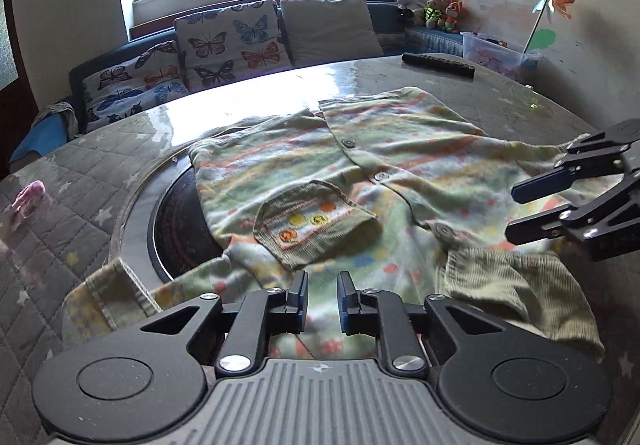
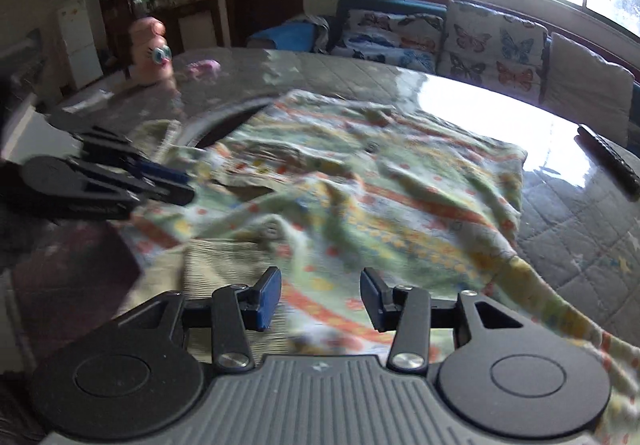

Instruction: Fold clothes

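Note:
A small green, orange and yellow patterned button-up jacket [image 1: 360, 173] lies spread on the round table, with a corduroy pocket [image 1: 312, 225] and corduroy collar [image 1: 512, 285]. It also shows in the right wrist view [image 2: 360, 185], somewhat blurred. My left gripper [image 1: 322, 299] hovers over the jacket's near edge, jaws a little apart and empty. My right gripper [image 2: 320, 299] is open and empty above the collar side; it shows at the right of the left wrist view [image 1: 520, 211]. The left gripper shows at the left of the right wrist view [image 2: 180, 185].
A glass-topped round table [image 1: 240, 105] with a quilted cover holds a black remote [image 1: 438, 65], a pink toy [image 2: 154, 53] and a small pink item [image 1: 28, 195]. A sofa with butterfly cushions [image 1: 228, 41] and a plastic box [image 1: 496, 53] stand behind.

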